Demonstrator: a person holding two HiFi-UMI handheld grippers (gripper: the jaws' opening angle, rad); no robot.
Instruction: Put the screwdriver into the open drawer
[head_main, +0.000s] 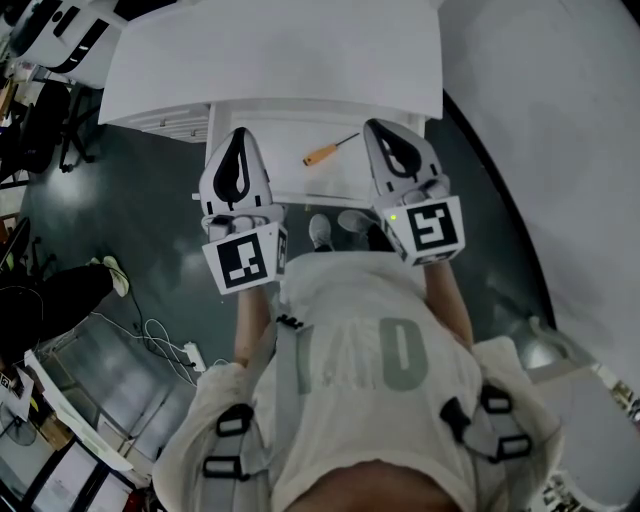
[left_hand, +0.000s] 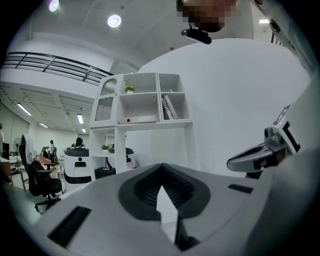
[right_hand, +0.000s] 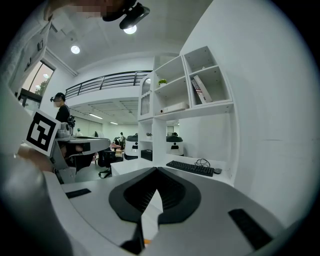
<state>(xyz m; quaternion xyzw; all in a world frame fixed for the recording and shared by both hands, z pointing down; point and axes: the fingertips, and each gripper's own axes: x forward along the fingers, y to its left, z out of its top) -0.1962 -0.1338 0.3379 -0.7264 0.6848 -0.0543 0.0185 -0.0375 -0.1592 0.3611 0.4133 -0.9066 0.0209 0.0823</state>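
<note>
Inspecting the head view, you find the screwdriver (head_main: 330, 149) lying on the white floor of the open drawer (head_main: 290, 185), below the tabletop (head_main: 270, 60) edge. It sits between your two grippers and touches neither. Its long axis runs on a slant, with the orange handle toward the left gripper (head_main: 238, 132) and the shaft tip toward the right gripper (head_main: 386, 126), which looks slightly the nearer. The left gripper's jaws are together with nothing between them, and the right gripper's jaws are likewise together and empty. Judgement: the screwdriver appears already placed, so no grasp seems called for.
</note>
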